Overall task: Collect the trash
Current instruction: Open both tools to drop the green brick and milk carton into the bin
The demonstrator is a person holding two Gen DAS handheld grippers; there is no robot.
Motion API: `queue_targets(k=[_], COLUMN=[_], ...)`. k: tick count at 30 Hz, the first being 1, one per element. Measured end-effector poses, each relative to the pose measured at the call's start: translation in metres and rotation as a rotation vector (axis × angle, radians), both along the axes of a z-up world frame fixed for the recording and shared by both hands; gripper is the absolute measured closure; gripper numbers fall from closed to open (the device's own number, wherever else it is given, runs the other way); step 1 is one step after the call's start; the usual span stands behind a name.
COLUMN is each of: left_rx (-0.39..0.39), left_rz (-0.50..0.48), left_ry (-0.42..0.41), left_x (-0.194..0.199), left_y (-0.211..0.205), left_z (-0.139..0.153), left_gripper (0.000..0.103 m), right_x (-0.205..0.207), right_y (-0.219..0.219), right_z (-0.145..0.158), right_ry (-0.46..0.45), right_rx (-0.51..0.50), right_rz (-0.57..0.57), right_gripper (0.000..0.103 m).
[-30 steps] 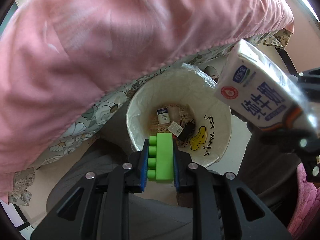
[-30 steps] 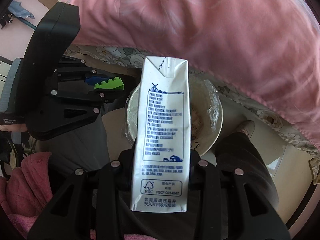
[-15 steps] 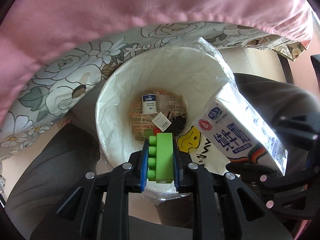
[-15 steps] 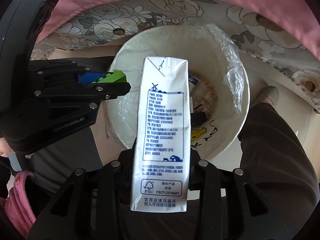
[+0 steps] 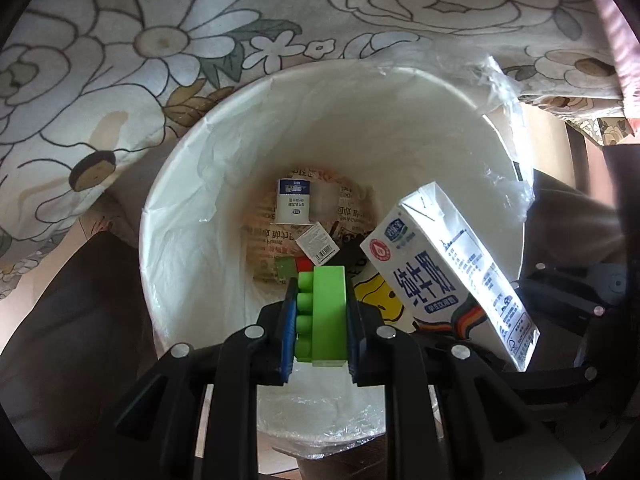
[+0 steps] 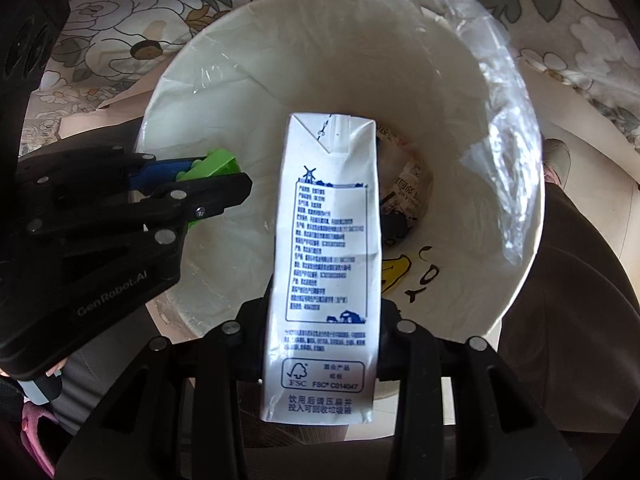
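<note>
Over lined trash bin: left gripper pinches green block; right gripper clamps milk carton.

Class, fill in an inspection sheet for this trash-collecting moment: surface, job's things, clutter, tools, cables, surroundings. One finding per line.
Surface: no table seen; both tools hang over the mouth of a white bin lined with a clear plastic bag.
Job's things: green toy brick and white milk carton, both above the bin opening, neither dropped yet.
Clutter: in the bin bottom lie a small blue-and-white carton, a barcode tag and printed paper.
Tools: left tool shut on the brick; right tool shut on the carton.
Cables: nothing seen.
Surroundings: floral bedsheet behind the bin; pink cover edge at right.
</note>
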State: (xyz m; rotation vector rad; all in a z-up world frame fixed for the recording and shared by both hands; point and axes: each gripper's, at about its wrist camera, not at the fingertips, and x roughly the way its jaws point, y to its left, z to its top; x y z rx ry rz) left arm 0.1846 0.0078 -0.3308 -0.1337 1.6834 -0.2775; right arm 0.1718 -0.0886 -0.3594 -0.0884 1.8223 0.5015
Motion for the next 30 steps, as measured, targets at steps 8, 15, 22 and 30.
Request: queue_targets(k=[8, 15, 22, 30], left_rx=[0.008, 0.014, 0.021, 0.045], left_rz=[0.029, 0.025, 0.029, 0.01], left_ry=[0.043, 0.058, 0.015, 0.001], left_x=[0.005, 0.008, 0.006, -0.01], left_y=[0.002, -0.003, -0.004, -0.005], left_z=[-0.015, -0.021, -0.011, -0.003], left_gripper=[0.08, 0.059, 0.043, 0.043], right_x=[0.005, 0.002, 0.007, -0.003], right_y=[0.013, 0.023, 0.023, 0.019], right_z=[-0.027, -0.032, -0.024, -0.008], right_ry=[0.018, 0.014, -0.006, -0.046], right_rx=[-0.048, -0.095, -0.077, -0.091], right_rz=[0.001, 0.026, 0.007, 0.059], right_gripper=[0.065, 0.041, 0.037, 0.037])
